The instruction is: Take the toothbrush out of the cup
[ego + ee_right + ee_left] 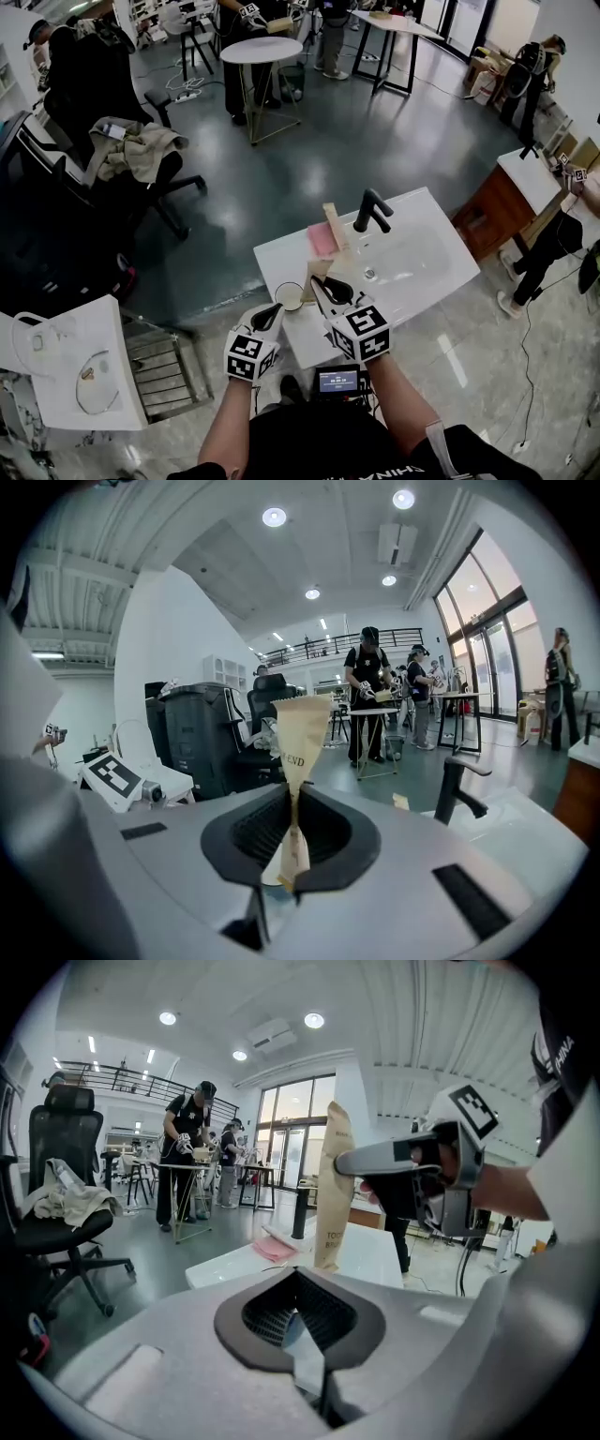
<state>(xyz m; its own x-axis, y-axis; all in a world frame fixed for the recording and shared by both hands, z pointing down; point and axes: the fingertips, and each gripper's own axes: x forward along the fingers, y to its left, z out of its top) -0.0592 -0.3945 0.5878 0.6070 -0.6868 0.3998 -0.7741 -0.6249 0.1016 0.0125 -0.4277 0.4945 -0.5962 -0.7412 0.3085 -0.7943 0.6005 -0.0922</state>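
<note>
Kraft-brown paper, creased and crimped flat at its top, wraps the toothbrush (300, 733), which stands upright with its lower part pinched between the ribbed black pads of the right gripper (284, 881), just above the round cream cup (289, 297) (whether its foot has cleared the rim cannot be told). Beside it the left gripper (317, 1372) has its jaws clenched on a pale sliver that seems to be the cup's wall. Both are at the front corner of a glossy white sink (431, 262) with a matte black faucet (372, 208) and a folded pink cloth (322, 240).
</note>
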